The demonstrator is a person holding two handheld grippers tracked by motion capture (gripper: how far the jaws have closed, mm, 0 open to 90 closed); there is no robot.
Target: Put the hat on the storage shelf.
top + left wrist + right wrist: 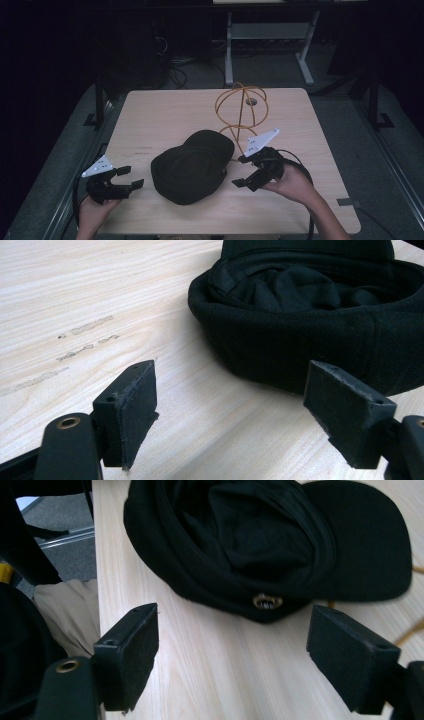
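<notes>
Both grippers are in your hands, one on each side of a black cap (192,166) that lies upside down near the middle of the wooden table (150,115). Your left gripper (131,177) sits close to the near left corner, its jaws spread wide with nothing between them, pointing right toward the cap's crown. Your right gripper (240,171) is on the other side, also spread wide and empty, aimed left at the cap.

In the left gripper view, the cap (310,315) lies ahead and to the right of the jaws, its open hollow facing up and its rim wall just beyond the right-hand pad. Bare table lies between the pads.

In the right gripper view, the cap (240,540) lies just ahead of the jaws, a small metal buckle (266,601) on its near edge, roughly midway between the two pads but a little farther off. The brim (370,540) points away to the upper right.

Seen from above, the cap's long axis runs from the near left to the far right, brim toward an orange wire stand (241,107) that stands behind it. Your right gripper looks nearer to the cap than your left; neither touches it. The buckle edge seems the closest place for your right gripper to take hold.
</notes>
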